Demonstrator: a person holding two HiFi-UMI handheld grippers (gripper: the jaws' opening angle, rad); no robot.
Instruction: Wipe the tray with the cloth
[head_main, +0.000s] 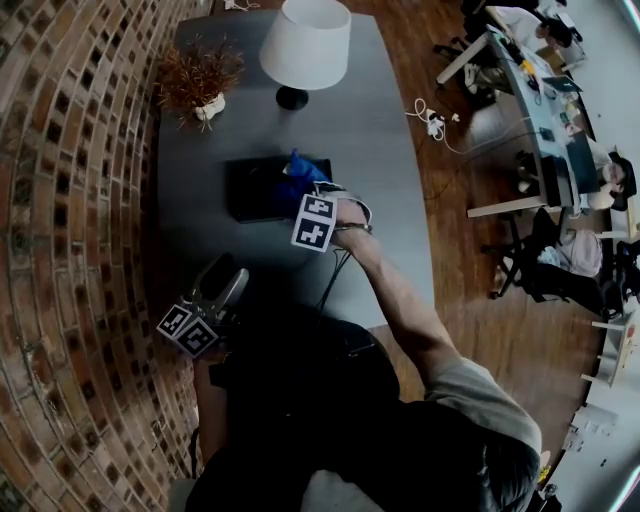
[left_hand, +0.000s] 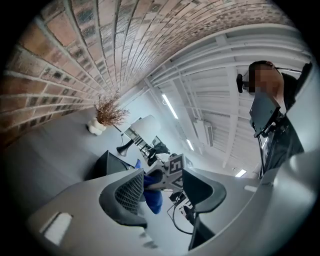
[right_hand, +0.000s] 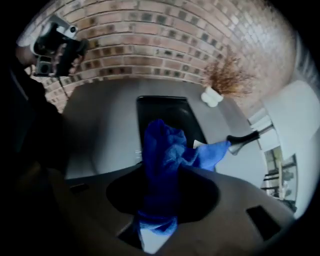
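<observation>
The black rectangular tray (head_main: 255, 190) lies flat on the grey table (head_main: 390, 150). The blue cloth (right_hand: 162, 150), bunched up, is pinched between my right fingers (right_hand: 198, 197) over one end of the tray.

View along the left tool (left_hand: 164, 187), jaws apart and gripping nothing, out over a grey counter (left_hand: 45, 150) beside a brick wall (left_hand: 75, 50). Framed in the gap between the jaws: the right tool (left_hand: 159, 176) with its square-marker cube, a blue cloth (left_hand: 154, 200) hanging from it, near a dark tray (left_hand: 107, 164) lying on the counter. Farther back: a dried plant (left_hand: 111, 111) in a white vase (left_hand: 95, 127), a white-shaded lamp (left_hand: 145, 125), and ceiling light strips (left_hand: 170, 106) overhead.
</observation>
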